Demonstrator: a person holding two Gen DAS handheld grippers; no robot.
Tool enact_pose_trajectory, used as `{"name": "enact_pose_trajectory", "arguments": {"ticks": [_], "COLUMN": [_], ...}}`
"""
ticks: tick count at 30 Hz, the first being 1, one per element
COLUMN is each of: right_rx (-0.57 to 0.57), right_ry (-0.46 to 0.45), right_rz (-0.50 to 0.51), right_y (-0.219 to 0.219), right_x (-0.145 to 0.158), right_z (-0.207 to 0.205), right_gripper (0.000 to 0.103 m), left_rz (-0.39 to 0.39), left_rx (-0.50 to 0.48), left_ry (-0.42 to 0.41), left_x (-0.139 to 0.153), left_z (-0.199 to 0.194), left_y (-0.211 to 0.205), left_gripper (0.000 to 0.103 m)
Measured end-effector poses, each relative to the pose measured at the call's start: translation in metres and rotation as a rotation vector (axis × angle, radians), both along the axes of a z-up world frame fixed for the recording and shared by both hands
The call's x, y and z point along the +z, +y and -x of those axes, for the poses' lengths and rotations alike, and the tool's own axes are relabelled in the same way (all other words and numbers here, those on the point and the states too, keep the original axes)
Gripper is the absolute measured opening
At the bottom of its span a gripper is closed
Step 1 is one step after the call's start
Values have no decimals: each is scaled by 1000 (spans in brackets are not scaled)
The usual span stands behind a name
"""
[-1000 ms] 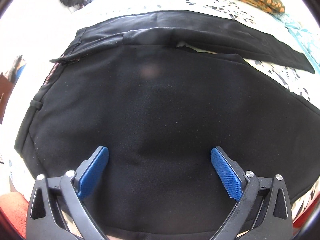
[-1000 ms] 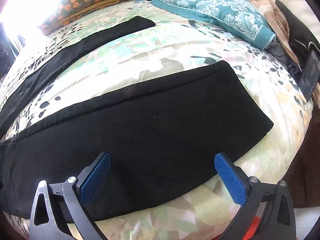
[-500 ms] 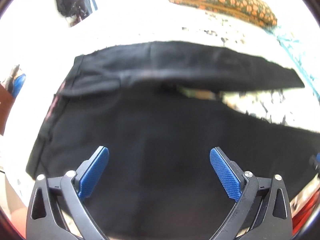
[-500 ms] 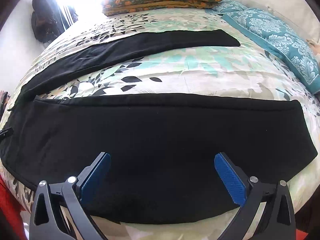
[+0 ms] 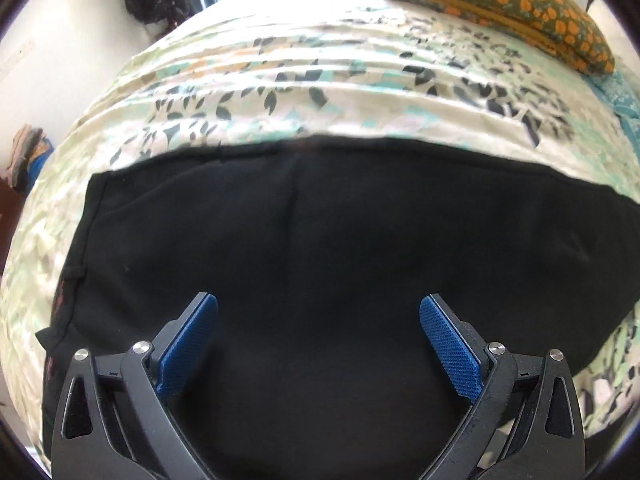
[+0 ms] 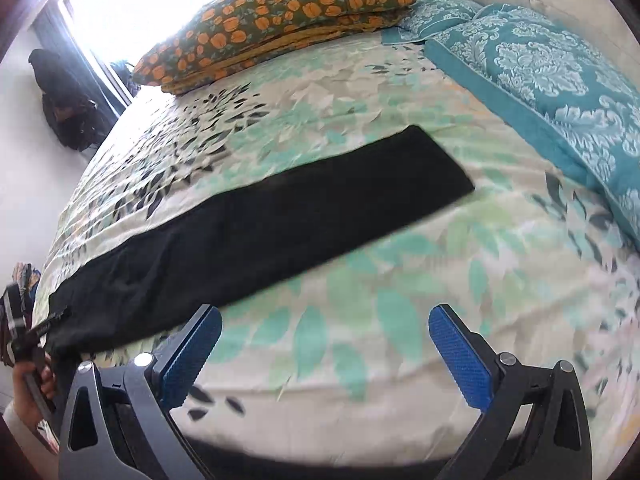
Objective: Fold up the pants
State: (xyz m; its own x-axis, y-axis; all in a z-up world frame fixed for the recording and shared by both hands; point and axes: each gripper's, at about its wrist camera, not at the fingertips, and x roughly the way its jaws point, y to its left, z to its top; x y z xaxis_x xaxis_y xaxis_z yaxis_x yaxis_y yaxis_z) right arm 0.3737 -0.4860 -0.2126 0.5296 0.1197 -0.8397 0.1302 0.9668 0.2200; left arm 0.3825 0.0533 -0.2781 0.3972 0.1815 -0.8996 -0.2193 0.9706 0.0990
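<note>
Black pants (image 5: 320, 240) lie flat on a leaf-print bedspread (image 5: 280, 92). In the left wrist view they fill the lower middle, with the waistband edge at the left. My left gripper (image 5: 319, 340) hovers open over the cloth with nothing between its blue pads (image 5: 188, 344). In the right wrist view the pants (image 6: 260, 224) show as one long black strip running from the lower left to the hem at the middle right. My right gripper (image 6: 326, 344) stands open over bare bedspread (image 6: 400, 280), just below and right of the strip, holding nothing.
An orange-flowered cushion (image 6: 280, 12) lies at the head of the bed, with a teal patterned pillow (image 6: 552, 80) at the right. A dark bag (image 6: 64, 108) hangs by the window. A hand (image 6: 24, 384) holding the other gripper shows at the lower left.
The two legs lay apart before; now only one black strip shows. My right gripper has moved off the leg and now sits over bare bedspread. Both stayed open.
</note>
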Motion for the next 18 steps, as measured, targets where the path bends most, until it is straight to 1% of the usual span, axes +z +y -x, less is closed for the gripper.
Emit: {"name": "enact_pose_trajectory", "arguments": {"ticks": [1,2,5,6,7,8,9,10,12,14,15,16,17,18], "right_rx": [2,11,13,5,-1,-9,-18,-29,-63,-70,-67,-62,-57,-62], "right_ry": [8,27,114,135,155,174,184,195,228,251,254,233,194,156], "right_rz": [31,64,107,111,110,109,112,124,163,149,140,128,116,131], "right_y": [-14,-26,-56,-64,-70,-74,-77,-79,-84,-88,-88,-88,-87,-84], "right_x": [1,0,-14,-20,-27,-34,-42,-50,-66,-82,-88,-88,-83,-74], "right_z": [-27,-55,-128,-147,-165,-180,-191,-201,-218,-227,-229,-227,-224,-218], "right_gripper": [103,103,102,99,94,89,80,75,75,74,53,23,19,15], "left_rz": [24,29,5,0,-4,-6,-6,-3,2,-3,-4,-5,-6,-7], "left_rx": [-8,-22,-33,-32,-32,-32,-32,-33,-34,-36,-36,-36,-36,-36], "left_ry": [-26,-97,-154,-169,-181,-190,-196,-203,-214,-222,-225,-227,-228,-227], "left_x": [-7,-6,-8,-9,-8,-9,-9,-9,-10,-11,-11,-11,-11,-11], "left_z": [4,12,20,21,21,22,21,21,22,22,21,20,20,20], "left_y": [5,7,2,1,0,0,0,1,1,1,1,1,1,1], "left_gripper": [103,103,103,103,103,103,103,103,103,103,102,103,103,103]}}
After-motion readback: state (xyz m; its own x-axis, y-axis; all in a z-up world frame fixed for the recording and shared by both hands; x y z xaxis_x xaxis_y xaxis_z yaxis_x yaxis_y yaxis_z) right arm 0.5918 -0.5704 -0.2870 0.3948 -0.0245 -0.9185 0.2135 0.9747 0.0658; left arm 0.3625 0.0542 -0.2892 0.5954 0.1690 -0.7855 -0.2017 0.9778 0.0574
